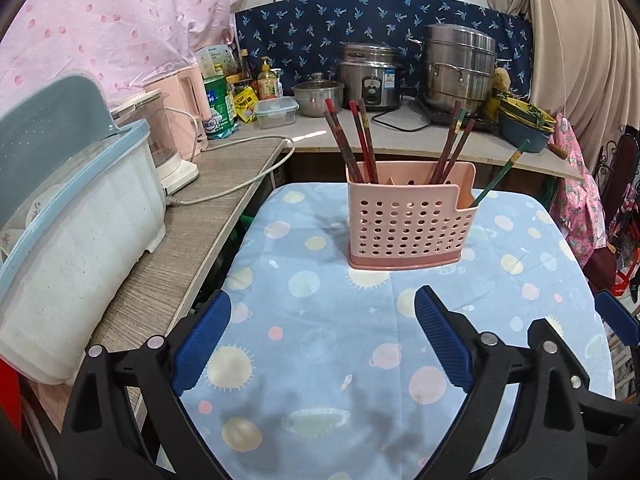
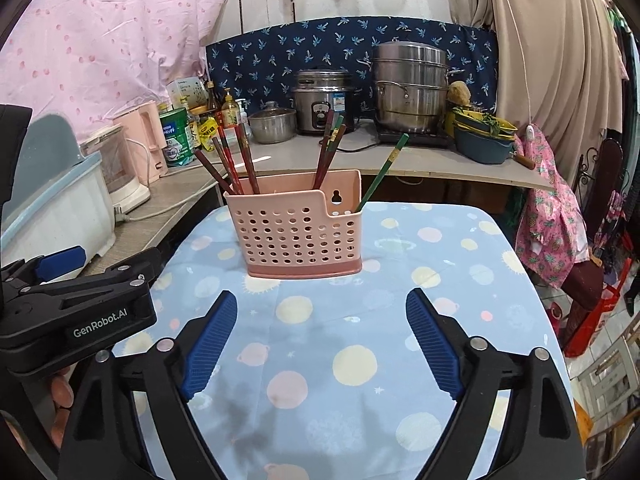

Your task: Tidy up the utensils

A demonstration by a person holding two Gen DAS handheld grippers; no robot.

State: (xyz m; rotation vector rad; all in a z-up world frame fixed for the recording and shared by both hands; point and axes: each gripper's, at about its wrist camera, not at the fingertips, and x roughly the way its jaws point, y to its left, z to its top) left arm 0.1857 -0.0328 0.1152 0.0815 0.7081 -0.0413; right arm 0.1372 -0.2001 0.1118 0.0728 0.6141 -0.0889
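Observation:
A pink perforated utensil holder (image 1: 408, 224) (image 2: 300, 236) stands on the blue planet-print cloth (image 1: 320, 340) (image 2: 360, 340). Dark red chopsticks (image 1: 352, 144) (image 2: 232, 160) stand in its left compartment, several more (image 1: 452, 148) (image 2: 330, 148) in the middle, and one green chopstick (image 1: 500, 174) (image 2: 380, 172) leans in the low right compartment. My left gripper (image 1: 322, 312) is open and empty, hovering short of the holder. My right gripper (image 2: 320, 312) is open and empty too. The left gripper's body shows at the left of the right wrist view (image 2: 76, 304).
A white and blue dish bin (image 1: 76, 248) and a small blender (image 1: 160, 140) sit on the wooden counter at left. Behind are a rice cooker (image 1: 370, 76), steel steamer pots (image 1: 460, 68), a small pot, bottles and stacked bowls (image 1: 524, 120). Clothes hang at right.

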